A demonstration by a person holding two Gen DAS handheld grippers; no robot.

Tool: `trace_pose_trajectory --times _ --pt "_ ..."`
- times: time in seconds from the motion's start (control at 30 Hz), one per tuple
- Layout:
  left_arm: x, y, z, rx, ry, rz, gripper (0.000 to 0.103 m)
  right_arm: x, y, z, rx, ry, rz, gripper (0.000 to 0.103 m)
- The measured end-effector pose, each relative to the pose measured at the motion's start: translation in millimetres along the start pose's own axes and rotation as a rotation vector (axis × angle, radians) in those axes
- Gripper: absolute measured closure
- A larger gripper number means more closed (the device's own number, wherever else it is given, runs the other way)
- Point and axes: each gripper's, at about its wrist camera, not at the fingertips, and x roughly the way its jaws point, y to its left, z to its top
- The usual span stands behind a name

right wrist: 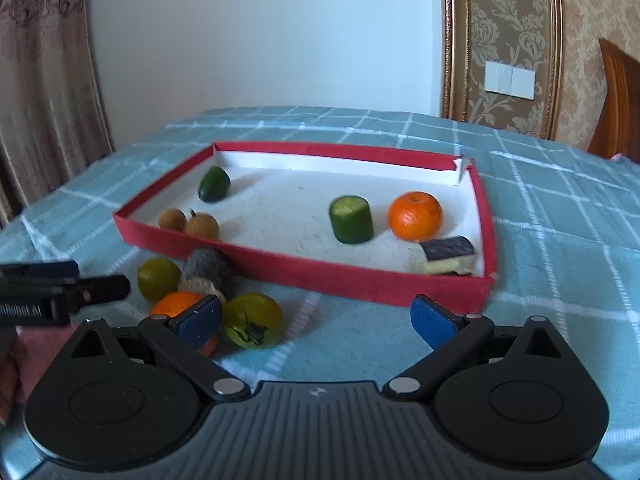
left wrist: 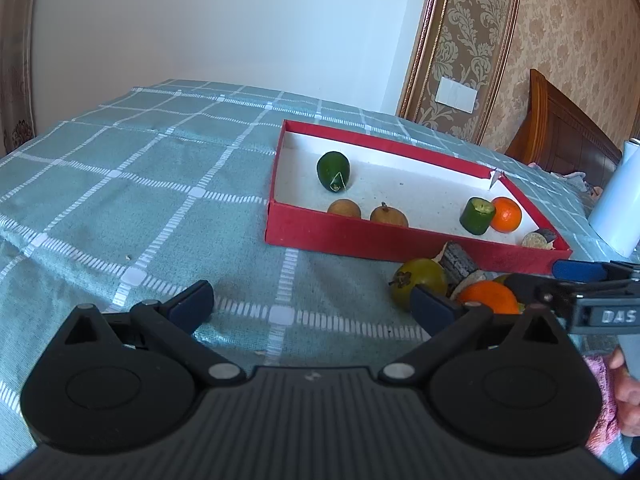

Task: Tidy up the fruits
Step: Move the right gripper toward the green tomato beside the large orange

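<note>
A red box point(left wrist: 360, 236) point(right wrist: 320, 276) lies on the checked cloth. In it are a dark green fruit point(left wrist: 333, 171) point(right wrist: 214, 184), two brown longans point(left wrist: 344, 209) point(right wrist: 202, 226), a cut cucumber piece point(left wrist: 477, 216) point(right wrist: 351, 219), an orange point(left wrist: 506, 214) point(right wrist: 415, 215) and a dark-skinned slice point(right wrist: 448, 254). In front of the box sit a green-yellow fruit point(left wrist: 418, 282) point(right wrist: 252, 320), a second green fruit point(right wrist: 158, 279), another orange point(left wrist: 488, 296) point(right wrist: 176, 304) and a rough dark chunk point(left wrist: 458, 264) point(right wrist: 210, 268). My left gripper point(left wrist: 312, 308) is open over bare cloth. My right gripper point(right wrist: 316, 320) is open, its left pad beside the loose fruits.
A white cylinder point(left wrist: 616, 208) stands at the table's right edge, near a wooden headboard point(left wrist: 560, 132). A hand in a pink sleeve point(left wrist: 612, 396) holds the right gripper, whose fingers point(left wrist: 576, 270) reach in by the loose fruits. Curtains hang at the left point(right wrist: 40, 100).
</note>
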Motion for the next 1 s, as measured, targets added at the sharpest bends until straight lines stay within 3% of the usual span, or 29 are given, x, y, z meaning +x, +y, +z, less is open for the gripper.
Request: trace_pose_trajectory --times 0.2,0.3,0.63,0.67,0.73,0.77,1.0 --pt "-0.8 1.4 -0.4 -0.007 -0.003 -0.006 0.0 -7.2 0.2 -4.8 -0.025 0.0 0.002 0.002" --pt "-1.3 2.0 -0.5 -0.01 -0.005 -0.008 0.0 -14.0 -3.5 -7.9 -0.024 -0.007 0.05 0.002" --pt "-1.8 2.9 -0.8 -0.009 -0.004 -0.007 0.0 -1.9 13.4 2.4 -0.056 -0.014 -0.01 0.002" --pt "-2.0 3.2 -0.9 -0.011 -0.005 -0.009 0.0 -1.5 13.1 2.6 -0.061 -0.008 -0.016 0.003" --pt "-1.8 3.1 -0.7 -0.014 -0.006 -0.011 0.0 -5.5 6.4 1.0 -0.021 0.01 0.051 0.024" --pt "-1.8 3.0 -0.7 -0.014 -0.006 -0.011 0.0 -7.4 4.5 0.2 -0.01 0.014 0.081 0.028" --pt "-1.8 3.4 -0.8 -0.02 -0.008 -0.015 0.0 -12.7 7.8 -3.6 -0.036 0.003 0.082 0.029"
